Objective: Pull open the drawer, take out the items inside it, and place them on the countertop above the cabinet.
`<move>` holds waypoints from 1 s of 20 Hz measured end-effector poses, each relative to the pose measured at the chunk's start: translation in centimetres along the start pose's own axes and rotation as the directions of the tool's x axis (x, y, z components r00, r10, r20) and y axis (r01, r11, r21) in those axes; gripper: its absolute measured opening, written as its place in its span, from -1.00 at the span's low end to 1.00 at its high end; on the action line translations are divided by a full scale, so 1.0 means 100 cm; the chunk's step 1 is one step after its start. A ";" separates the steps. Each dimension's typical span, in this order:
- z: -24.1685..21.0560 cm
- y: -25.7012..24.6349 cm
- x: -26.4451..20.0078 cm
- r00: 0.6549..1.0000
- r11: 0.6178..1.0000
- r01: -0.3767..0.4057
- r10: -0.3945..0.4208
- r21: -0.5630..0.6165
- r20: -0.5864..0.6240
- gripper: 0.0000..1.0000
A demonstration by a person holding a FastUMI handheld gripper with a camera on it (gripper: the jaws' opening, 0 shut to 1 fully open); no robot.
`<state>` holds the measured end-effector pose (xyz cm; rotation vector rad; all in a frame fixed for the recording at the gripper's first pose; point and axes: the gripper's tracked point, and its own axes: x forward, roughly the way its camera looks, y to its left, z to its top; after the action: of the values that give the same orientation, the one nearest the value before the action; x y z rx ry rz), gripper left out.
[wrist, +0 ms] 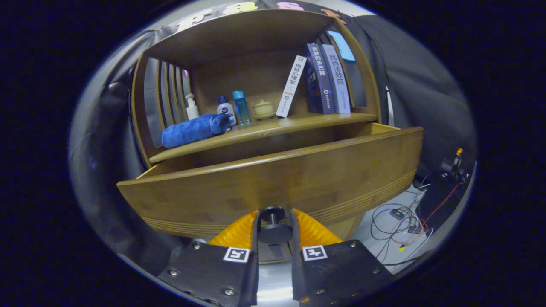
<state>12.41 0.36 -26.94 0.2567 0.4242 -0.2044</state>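
The tongs [274, 221] were clamped on the dark round knob [273, 232] of the wooden drawer [273, 183], which stood pulled partway out right ahead of them. Beyond, up on the countertop [264, 128], sat a rolled blue towel [194, 129], bottles [240, 106] and some books [324, 79].

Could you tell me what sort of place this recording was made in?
Probably a staged recording booth, not a home: a wooden shelf cabinet stands against black cloth, loose cables trail on the floor, and the gripper clamps the drawer knob.
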 end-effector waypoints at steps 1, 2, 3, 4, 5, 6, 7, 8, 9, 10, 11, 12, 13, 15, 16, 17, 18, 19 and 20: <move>-0.002 -0.001 -0.007 1.000 1.000 0.006 -0.006 0.001 -0.001 -0.38; -0.006 -0.003 -0.013 1.000 1.000 0.013 -0.013 -0.005 -0.003 -0.38; -0.011 -0.005 -0.019 1.000 1.000 0.018 -0.019 -0.013 -0.013 -0.38; -0.018 -0.007 -0.026 0.999 1.000 0.020 -0.021 -0.019 -0.027 -0.38; -0.014 -0.005 -0.033 1.000 1.000 0.023 -0.023 0.001 0.004 -0.38; -0.020 -0.008 -0.036 0.999 1.000 0.030 -0.029 0.008 -0.012 -0.38; -0.016 -0.009 -0.040 0.999 0.999 0.037 -0.037 0.014 -0.011 -0.38; -0.023 -0.010 -0.042 0.999 0.999 0.046 -0.046 0.004 -0.028 -0.38; -0.022 -0.009 -0.043 0.998 0.999 0.049 -0.049 0.005 -0.025 -0.38; -0.023 -0.009 -0.045 0.999 0.999 0.047 -0.046 0.005 -0.028 -0.38; -0.022 -0.008 -0.045 0.999 0.999 0.038 -0.038 0.006 -0.021 -0.38; -0.023 -0.007 -0.044 0.999 1.000 0.027 -0.027 -0.001 -0.025 -0.38; -0.022 -0.008 -0.043 0.999 1.000 0.022 -0.022 -0.010 -0.024 -0.38; -0.021 -0.009 -0.043 0.999 0.999 0.025 -0.026 -0.027 -0.026 -0.38; -0.021 -0.009 -0.044 0.999 0.999 0.029 -0.030 -0.029 -0.026 -0.38; -0.022 -0.008 -0.044 0.999 0.999 0.031 -0.031 -0.031 -0.025 -0.33; -0.022 -0.008 -0.045 0.999 0.999 0.030 -0.031 -0.037 -0.024 -0.28; -0.020 -0.006 -0.048 1.000 0.999 0.021 -0.022 -0.047 -0.018 -0.26; -0.016 -0.004 -0.051 1.000 0.998 0.008 -0.009 -0.060 -0.002 -0.21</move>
<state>7.12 1.20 -26.25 0.1965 0.4333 -0.1994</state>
